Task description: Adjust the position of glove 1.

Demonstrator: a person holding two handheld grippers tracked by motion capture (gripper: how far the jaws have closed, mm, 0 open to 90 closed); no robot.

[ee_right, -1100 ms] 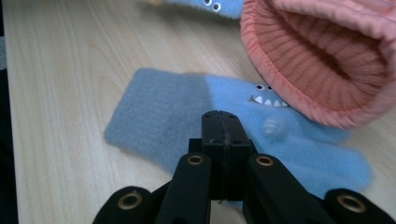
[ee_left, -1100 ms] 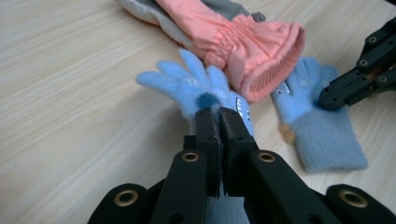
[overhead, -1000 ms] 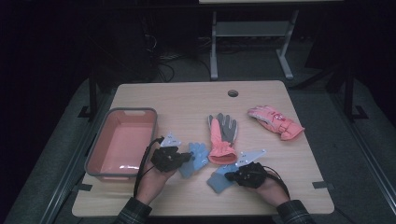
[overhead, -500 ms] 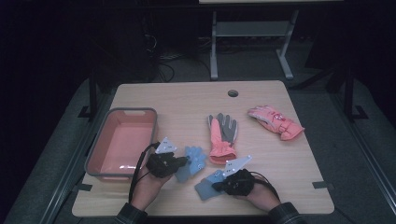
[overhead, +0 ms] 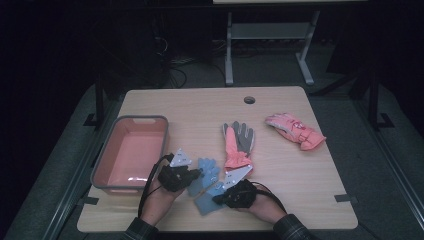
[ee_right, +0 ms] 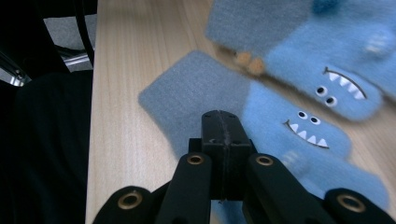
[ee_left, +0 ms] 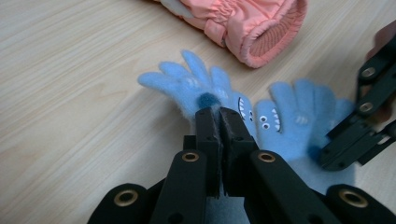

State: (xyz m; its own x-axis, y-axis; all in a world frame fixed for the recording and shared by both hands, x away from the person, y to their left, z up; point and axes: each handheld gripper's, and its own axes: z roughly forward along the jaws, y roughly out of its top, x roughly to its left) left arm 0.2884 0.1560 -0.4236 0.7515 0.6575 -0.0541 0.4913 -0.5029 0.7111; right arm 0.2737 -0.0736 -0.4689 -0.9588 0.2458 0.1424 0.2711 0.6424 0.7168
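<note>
Two light blue monster-face gloves lie side by side near the table's front edge. My left gripper (overhead: 196, 174) is shut on one blue glove (overhead: 209, 169); in the left gripper view its jaws (ee_left: 219, 114) pinch that glove (ee_left: 187, 81) near the palm. My right gripper (overhead: 218, 198) is shut on the other blue glove (overhead: 206, 202); in the right gripper view its jaws (ee_right: 222, 116) clamp that glove (ee_right: 299, 126) beside its grey-blue cuff (ee_right: 187, 100). The right gripper (ee_left: 362, 119) also shows at the right edge of the left gripper view, on the second blue glove (ee_left: 294, 119).
An orange and grey glove (overhead: 237, 142) lies just behind the blue pair, its cuff (ee_left: 257, 32) close to my left jaws. A pink glove (overhead: 295, 130) rests at the far right. A pink tub (overhead: 102, 167) stands at the left. The front table edge is close.
My right gripper has slid left along the front edge and dragged its blue glove with it, closer to the other one. The left gripper has barely moved.
</note>
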